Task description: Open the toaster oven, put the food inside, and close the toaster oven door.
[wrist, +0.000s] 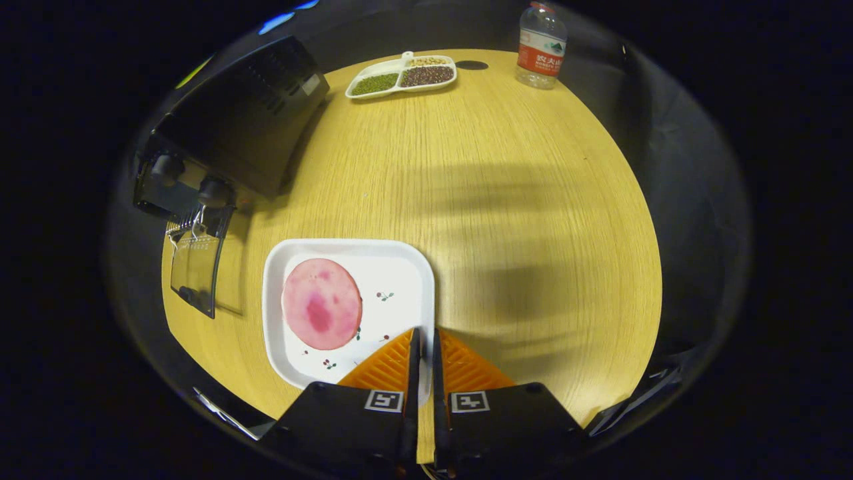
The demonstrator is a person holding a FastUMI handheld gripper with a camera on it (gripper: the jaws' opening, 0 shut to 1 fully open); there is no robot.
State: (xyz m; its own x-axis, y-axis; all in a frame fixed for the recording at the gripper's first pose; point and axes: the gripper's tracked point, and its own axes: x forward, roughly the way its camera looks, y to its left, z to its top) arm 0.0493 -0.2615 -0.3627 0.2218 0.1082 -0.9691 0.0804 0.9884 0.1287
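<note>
Divided snack tray (401,75) with beans and water bottle (541,45) at wooden table's (520,200) far edge.

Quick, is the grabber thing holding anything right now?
Gripper: shut, fingers almost touching over the white plate's edge, holding nothing. The pink food slice lies on the plate beside the fingers.

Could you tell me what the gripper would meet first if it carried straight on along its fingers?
The gripper, shut on the white plate's rim, points across bare table. Depth is unclear, but the way looks free; the bean dish sits far beyond.
</note>
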